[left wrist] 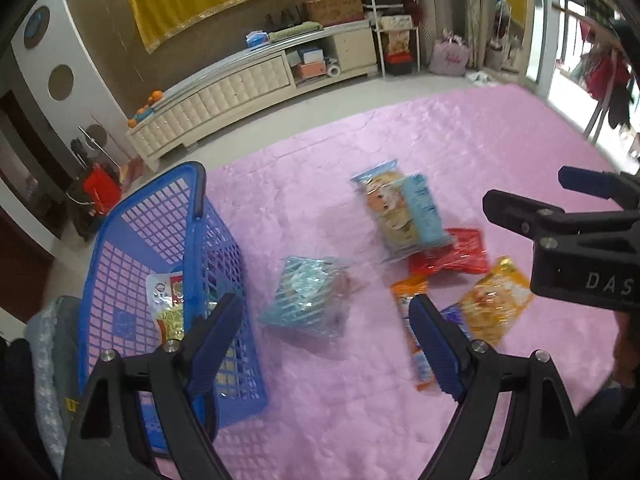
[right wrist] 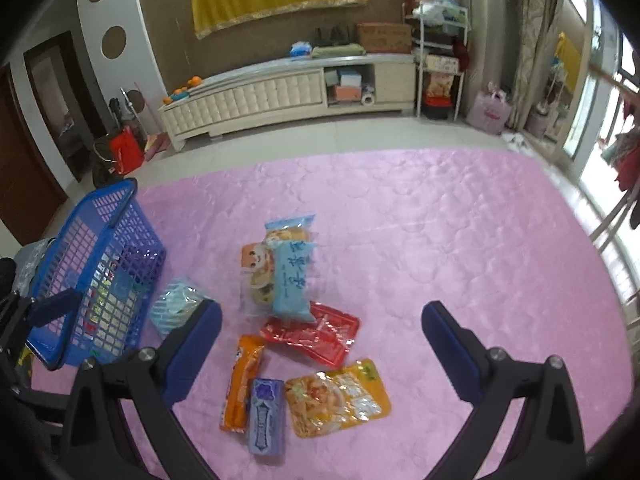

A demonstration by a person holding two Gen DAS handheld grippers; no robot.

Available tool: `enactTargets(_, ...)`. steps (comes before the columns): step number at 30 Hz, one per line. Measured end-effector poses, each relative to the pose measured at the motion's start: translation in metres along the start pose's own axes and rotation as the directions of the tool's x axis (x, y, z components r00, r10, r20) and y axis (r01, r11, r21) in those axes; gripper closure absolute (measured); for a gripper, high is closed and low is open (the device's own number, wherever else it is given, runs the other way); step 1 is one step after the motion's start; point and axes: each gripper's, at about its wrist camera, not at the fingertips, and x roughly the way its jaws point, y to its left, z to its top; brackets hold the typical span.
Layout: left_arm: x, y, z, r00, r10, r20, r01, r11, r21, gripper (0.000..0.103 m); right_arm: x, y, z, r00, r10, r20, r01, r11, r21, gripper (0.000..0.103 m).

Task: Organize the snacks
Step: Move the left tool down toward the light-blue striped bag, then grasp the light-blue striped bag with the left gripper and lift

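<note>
Blue basket (right wrist: 96,280) at left, one packet inside; six snack packets (right wrist: 304,320) loose on pink quilt (right wrist: 440,220). Your left gripper (left wrist: 324,320) and right gripper (right wrist: 320,320): both spread wide, grasping nothing.

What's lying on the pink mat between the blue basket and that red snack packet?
A light blue striped packet lies between the blue basket and the red packet on the pink mat, seen in both wrist views.

The left gripper (left wrist: 326,330), black-framed with blue padded fingers, points steeply down with its jaws spread wide and nothing between them, hanging just right of the blue plastic lattice basket (left wrist: 120,240). The right gripper (right wrist: 322,340), of the same build, tilts down likewise, jaws wide apart and empty, farther right of that basket; in the left wrist view it juts in from the right edge.
</note>
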Motion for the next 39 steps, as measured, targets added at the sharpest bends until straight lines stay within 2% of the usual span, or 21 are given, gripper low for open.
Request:
enactTargets(3, 0.025, 0.003, 0.003, 0.999, 0.014, -0.040, -0.014, 1.000, 0.003, 0.019, 0.021, 0.004, 0.007, 0.999, -0.004, -0.037, 0.002, 0.999, -0.050, 0.002)
enactTargets(6, 0.044, 0.003, 0.007, 0.997, 0.016, -0.072, -0.016, 1.000, 0.012, 0.019, 0.037, -0.001, 0.014, 0.999, 0.008, -0.050, -0.010, 0.999, -0.045, 0.002)
enactTargets(11, 0.072, -0.001, 0.014, 0.988, 0.095, -0.119, -0.089, 0.994, 0.055, 0.019, 0.062, -0.003, 0.016, 0.996, 0.009, -0.093, -0.015, 0.998, -0.062, 0.002)
enactTargets(12, 0.076, -0.002, 0.016, 0.985, 0.124, -0.123, -0.116, 0.991, 0.071, 0.019, 0.068, -0.005, 0.017, 0.995, 0.010, -0.101, -0.016, 0.998, -0.060, 0.002)
enactTargets(15, 0.082, -0.008, 0.020, 0.984, 0.140, -0.114, -0.126, 0.985, 0.117, 0.019, 0.077, -0.013, 0.014, 0.993, 0.027, -0.117, -0.030, 0.999, -0.023, 0.002)
enactTargets(19, 0.095, -0.016, 0.023, 0.978, 0.134, -0.162, -0.108, 0.981, 0.162, 0.019, 0.080, -0.020, 0.012, 0.992, 0.025, -0.122, -0.024, 1.000, 0.009, 0.002)
enactTargets(22, 0.103, -0.015, 0.021, 0.971, 0.158, -0.180, -0.127, 0.977, 0.174, 0.020, 0.079, -0.023, 0.010, 0.991, 0.046, -0.126, -0.042, 0.999, 0.033, 0.002)
enactTargets(29, 0.140, 0.001, 0.022, 0.952, 0.085, -0.293, -0.058, 0.994, 0.097, 0.025, 0.077, -0.009, 0.006, 0.989, 0.061, -0.135, -0.063, 0.998, -0.012, 0.002)
enactTargets(30, 0.140, 0.003, 0.024, 0.956, 0.067, -0.285, -0.047, 0.996, 0.078, 0.025, 0.077, -0.008, 0.006, 0.989, 0.064, -0.135, -0.066, 0.998, -0.012, 0.001)
enactTargets(33, 0.145, 0.007, 0.027, 0.952, 0.032, -0.305, -0.019, 0.999, 0.048, 0.030, 0.074, -0.010, 0.008, 0.988, 0.079, -0.131, -0.080, 0.997, -0.001, 0.002)
enactTargets(36, 0.151, 0.017, 0.028, 0.949, -0.005, -0.314, 0.006, 1.000, 0.003, 0.039, 0.070, -0.013, 0.011, 0.989, 0.088, -0.119, -0.088, 0.996, 0.003, 0.002)
enactTargets(39, 0.150, 0.021, 0.026, 0.951, -0.007, -0.310, 0.008, 1.000, 0.003, 0.043, 0.071, -0.018, 0.012, 0.990, 0.082, -0.117, -0.082, 0.997, 0.005, 0.001)
